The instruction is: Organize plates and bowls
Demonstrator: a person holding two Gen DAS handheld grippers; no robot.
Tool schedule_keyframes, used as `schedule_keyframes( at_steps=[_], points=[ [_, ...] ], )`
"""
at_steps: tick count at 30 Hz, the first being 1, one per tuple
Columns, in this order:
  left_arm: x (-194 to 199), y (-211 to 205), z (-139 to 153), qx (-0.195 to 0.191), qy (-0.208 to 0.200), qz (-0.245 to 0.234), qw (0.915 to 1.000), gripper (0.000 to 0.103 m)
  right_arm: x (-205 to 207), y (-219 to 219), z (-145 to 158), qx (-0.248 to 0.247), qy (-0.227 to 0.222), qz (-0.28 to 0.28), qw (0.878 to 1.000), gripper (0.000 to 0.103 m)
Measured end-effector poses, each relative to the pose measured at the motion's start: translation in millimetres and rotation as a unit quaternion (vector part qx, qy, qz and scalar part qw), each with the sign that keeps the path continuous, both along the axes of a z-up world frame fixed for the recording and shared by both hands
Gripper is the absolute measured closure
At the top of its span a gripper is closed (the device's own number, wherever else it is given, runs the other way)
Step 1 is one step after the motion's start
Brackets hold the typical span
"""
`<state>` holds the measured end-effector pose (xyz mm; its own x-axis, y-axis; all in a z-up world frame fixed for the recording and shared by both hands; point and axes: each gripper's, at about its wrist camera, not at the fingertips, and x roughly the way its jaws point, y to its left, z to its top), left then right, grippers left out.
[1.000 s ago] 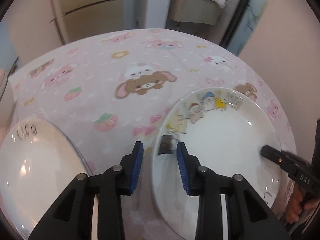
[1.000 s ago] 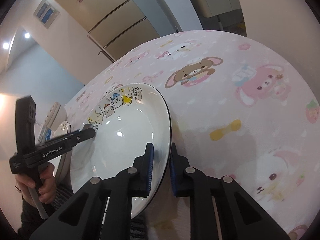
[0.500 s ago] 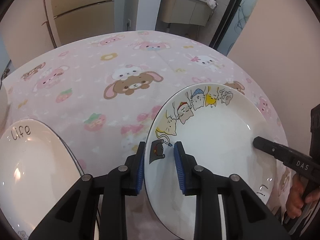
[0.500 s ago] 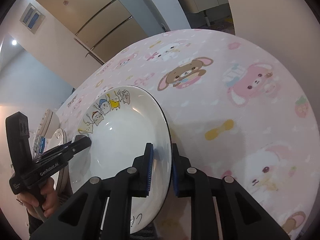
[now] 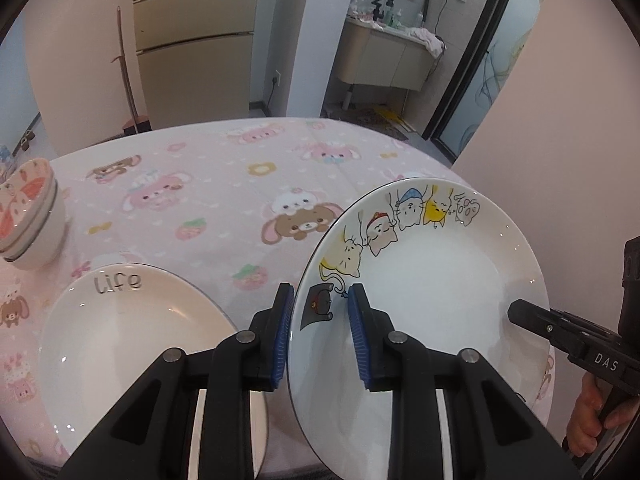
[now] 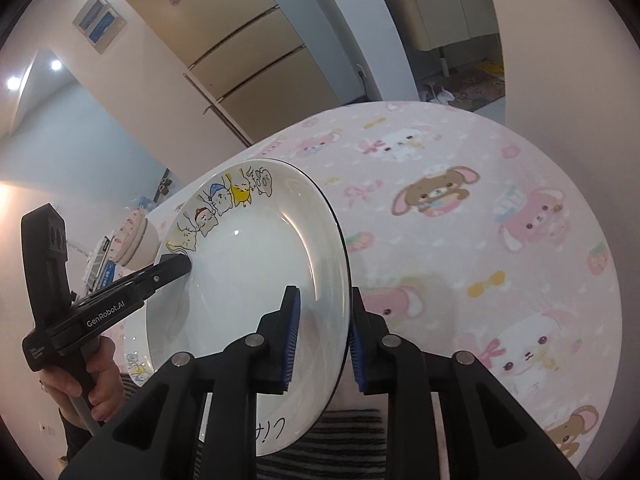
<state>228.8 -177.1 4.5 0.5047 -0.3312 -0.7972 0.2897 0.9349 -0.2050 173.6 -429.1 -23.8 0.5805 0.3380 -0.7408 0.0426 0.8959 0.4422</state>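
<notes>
Since a second ago the cat plate point(image 5: 440, 292) has risen off the counter point(image 5: 224, 184), tilted, cats pointing away. The left tongs point(image 5: 320, 312) pinch its left rim. The right tongs point(image 6: 322, 312) straddle its right rim, jaws opening. Left of the left tongs lies a "Life" plate point(image 5: 120, 332); stacked bowls point(image 5: 30, 216) stand further left.

We see round table under pink cartoon-animal tablecloth point(image 5: 224, 184). Behind it, beige multi-door fridge point(image 5: 196, 44) against pale wall. Beyond, washroom with vanity cabinet point(image 5: 384, 60), black-framed glass door point(image 5: 468, 60) beside it. Two recessed ceiling lights point(image 6: 56, 65) glow upper left.
</notes>
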Motion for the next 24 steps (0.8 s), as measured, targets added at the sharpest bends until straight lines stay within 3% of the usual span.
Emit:
schedule_keyframes(
  at_steps=[10,24],
  points=[
    [-21.8,47.8,32.1,-0.014,-0.026,0.027,0.9992,0.078,-3.1,50.7,44.0,-0.031,-0.024,0.031,0.999,0.077],
    [-44.4,120.3,47.1,-0.024,-0.053,0.075,0.9955,0.078,2.5,127.1,68.9,-0.056,-0.025,0.089,0.994,0.077]
  ],
)
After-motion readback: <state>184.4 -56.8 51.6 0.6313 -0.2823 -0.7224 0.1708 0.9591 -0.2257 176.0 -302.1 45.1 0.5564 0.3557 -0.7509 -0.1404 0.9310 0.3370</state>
